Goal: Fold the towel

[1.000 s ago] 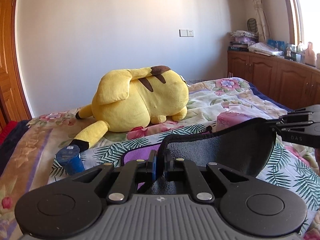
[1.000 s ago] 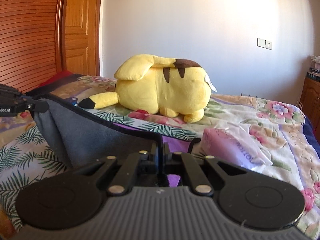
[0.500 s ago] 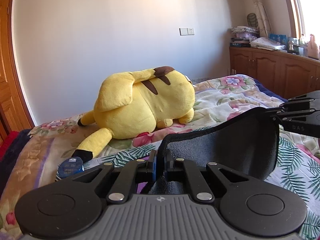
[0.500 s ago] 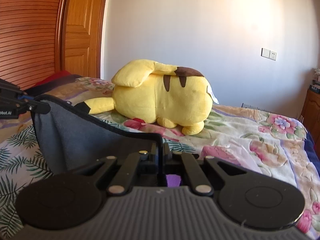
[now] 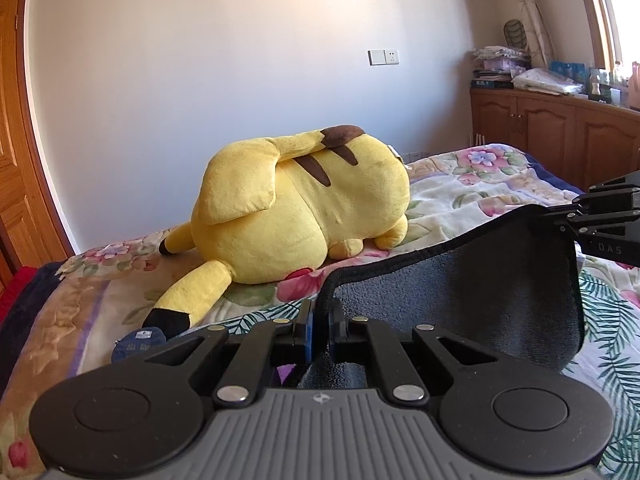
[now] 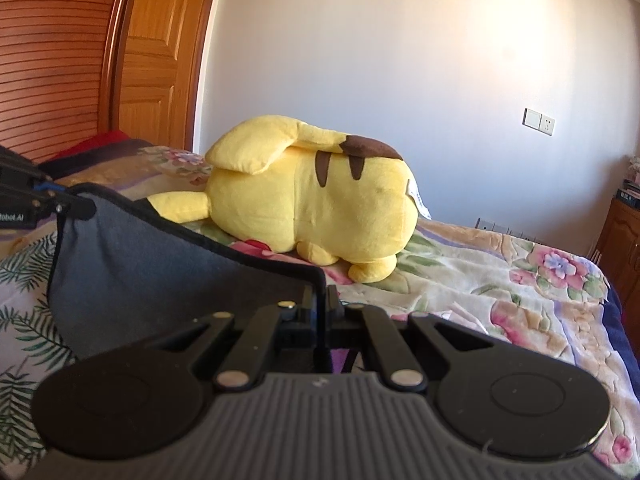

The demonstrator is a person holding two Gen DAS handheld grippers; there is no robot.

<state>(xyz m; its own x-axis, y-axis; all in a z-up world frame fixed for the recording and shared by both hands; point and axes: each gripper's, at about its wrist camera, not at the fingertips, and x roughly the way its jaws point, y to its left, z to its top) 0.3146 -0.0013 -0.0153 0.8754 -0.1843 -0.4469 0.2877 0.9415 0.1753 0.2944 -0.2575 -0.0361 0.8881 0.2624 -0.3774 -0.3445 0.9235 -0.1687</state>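
Observation:
A dark grey towel [image 5: 472, 292] with a black hem hangs in the air above the bed, stretched between my two grippers. My left gripper [image 5: 320, 316] is shut on one top corner of it. My right gripper [image 6: 322, 300] is shut on the other top corner; the towel [image 6: 152, 276] sags to its left. In the left wrist view the right gripper [image 5: 560, 216] pinches the far corner at the right edge. In the right wrist view the left gripper [image 6: 86, 206] pinches the far corner at the left edge. The towel's lower part is hidden behind the gripper bodies.
A big yellow plush toy [image 5: 304, 212] lies on the floral bedspread [image 5: 472, 184] just beyond the towel. A blue cylinder [image 5: 138, 344] lies by the plush's tail. Wooden cabinets [image 5: 560, 136] stand to the right, a wooden door [image 6: 156, 60] to the left.
Both grippers have risen with the towel and moved toward the plush toy. The towel has lifted off the bed, and the pink packet below has dropped out of sight.

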